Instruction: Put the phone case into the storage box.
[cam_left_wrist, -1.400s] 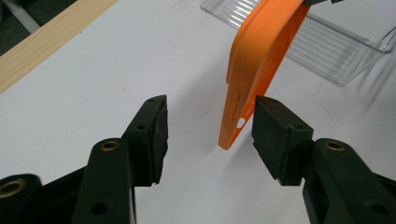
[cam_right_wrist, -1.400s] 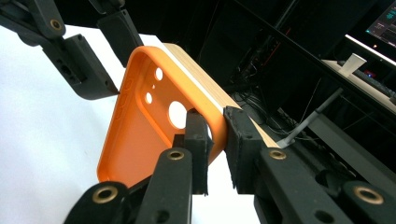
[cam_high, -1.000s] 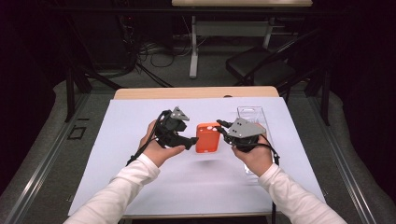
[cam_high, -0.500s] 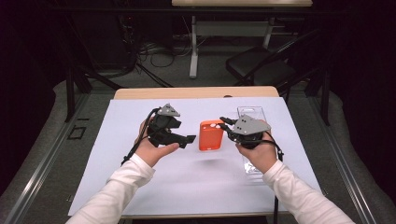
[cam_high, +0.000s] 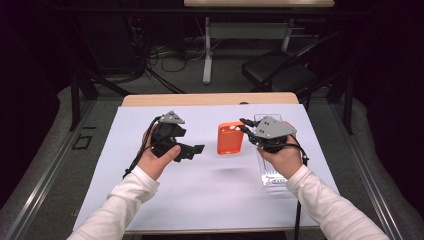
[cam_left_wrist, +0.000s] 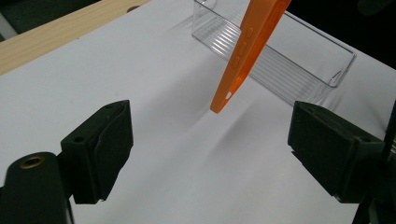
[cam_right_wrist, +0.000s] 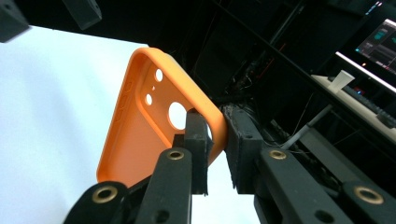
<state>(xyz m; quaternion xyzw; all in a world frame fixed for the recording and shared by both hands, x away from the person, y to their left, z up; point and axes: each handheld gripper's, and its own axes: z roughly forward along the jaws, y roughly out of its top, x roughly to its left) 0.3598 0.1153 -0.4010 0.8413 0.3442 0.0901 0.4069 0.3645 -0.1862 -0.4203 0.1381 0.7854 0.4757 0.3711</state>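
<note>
An orange phone case (cam_high: 230, 138) hangs above the white table cover, held by one edge. My right gripper (cam_high: 244, 127) is shut on that edge; in the right gripper view its pads (cam_right_wrist: 196, 133) pinch the rim of the case (cam_right_wrist: 140, 130) near the camera holes. My left gripper (cam_high: 197, 149) stands to the left of the case, apart from it. Its jaws have just been opening and hold nothing. In the left gripper view the gripper (cam_left_wrist: 210, 154) gapes wide, and the case (cam_left_wrist: 247, 46) hangs edge-on farther ahead.
A clear plastic tray (cam_high: 272, 172) lies on the white cover (cam_high: 210, 190) under my right hand; it appears behind the case as a tray (cam_left_wrist: 299, 56) in the left gripper view. A bare wooden strip (cam_high: 200, 99) runs along the table's far edge.
My left gripper let go of the case's left edge, opened and drew away to the left. The right gripper kept its hold on the case and stayed nearly still.
</note>
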